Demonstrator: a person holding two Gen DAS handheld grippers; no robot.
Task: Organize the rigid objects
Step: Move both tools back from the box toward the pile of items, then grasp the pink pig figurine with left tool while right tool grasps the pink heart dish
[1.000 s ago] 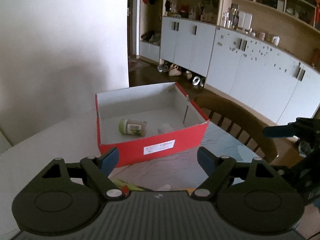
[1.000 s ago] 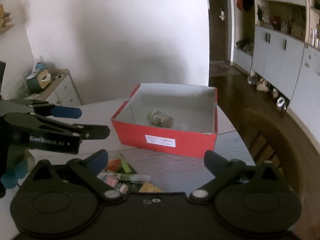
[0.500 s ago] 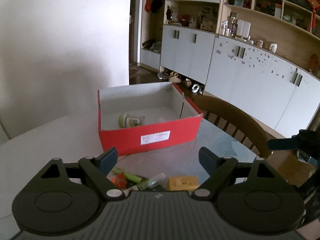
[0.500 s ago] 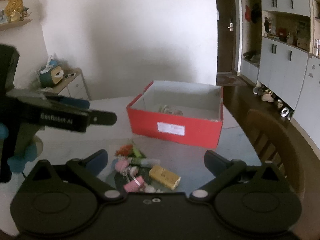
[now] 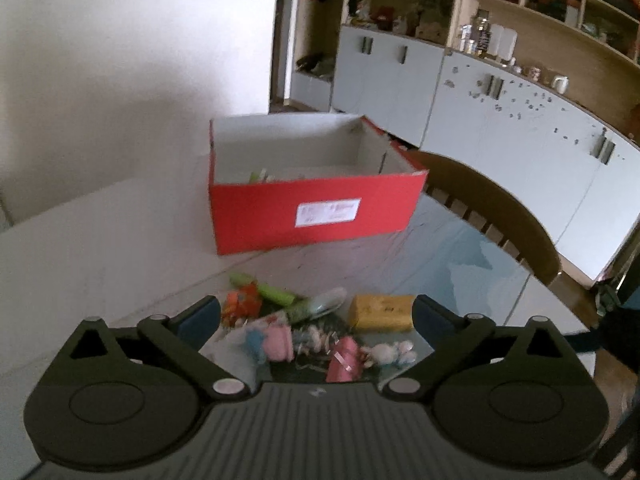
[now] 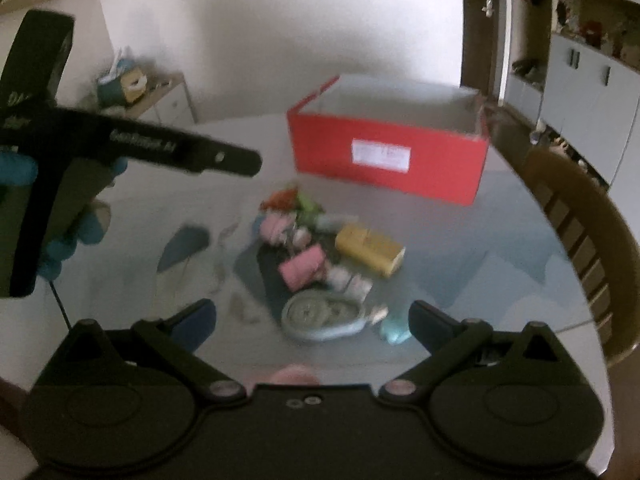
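Left wrist: your left tool (image 5: 316, 314) is opening, empty, over the clutter pile (image 5: 320, 328) before the red box (image 5: 316, 216); right tool (image 6: 312, 322) released. Crowded items risk double grabs.

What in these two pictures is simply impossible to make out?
- Contents of the red box: in the left wrist view its front wall hides all but a greenish scrap; in the right wrist view, everything.
- Small toys in the pile: motion blur smears them in both views.
- White label on the box: text too blurred to read.
- Pink blob, right wrist view: cut off by the gripper body.
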